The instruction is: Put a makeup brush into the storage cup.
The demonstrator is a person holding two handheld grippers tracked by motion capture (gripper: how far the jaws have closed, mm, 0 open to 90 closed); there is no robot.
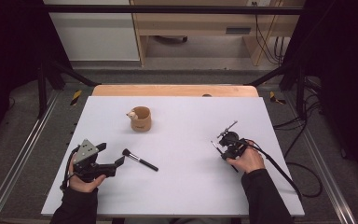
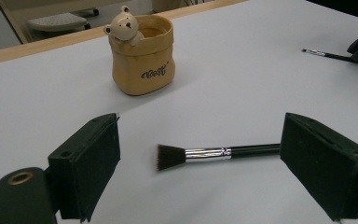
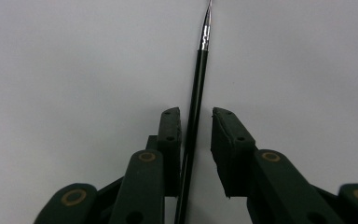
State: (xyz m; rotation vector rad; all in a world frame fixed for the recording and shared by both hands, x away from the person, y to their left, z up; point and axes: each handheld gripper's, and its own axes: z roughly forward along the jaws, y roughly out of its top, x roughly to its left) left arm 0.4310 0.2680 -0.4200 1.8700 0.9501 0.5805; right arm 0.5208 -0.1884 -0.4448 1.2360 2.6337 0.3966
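The right gripper [image 3: 196, 140], jaws narrowed but not yet pinching, straddles a thin black liner brush with a silver ferrule [image 3: 196, 84]; light, stiff and likely slippery, it is best gripped mid-handle, clear of the tip

My left claw [image 2: 200, 172]: jaws wide apart, nothing gripped.
Flat brush [image 2: 205, 153]: lies on my counter [image 2: 242, 84] between the jaws, bristles toward the left jaw.
Bear pot [image 2: 142, 53]: upright, farther off.
Thin brush [image 2: 328, 55]: far right.
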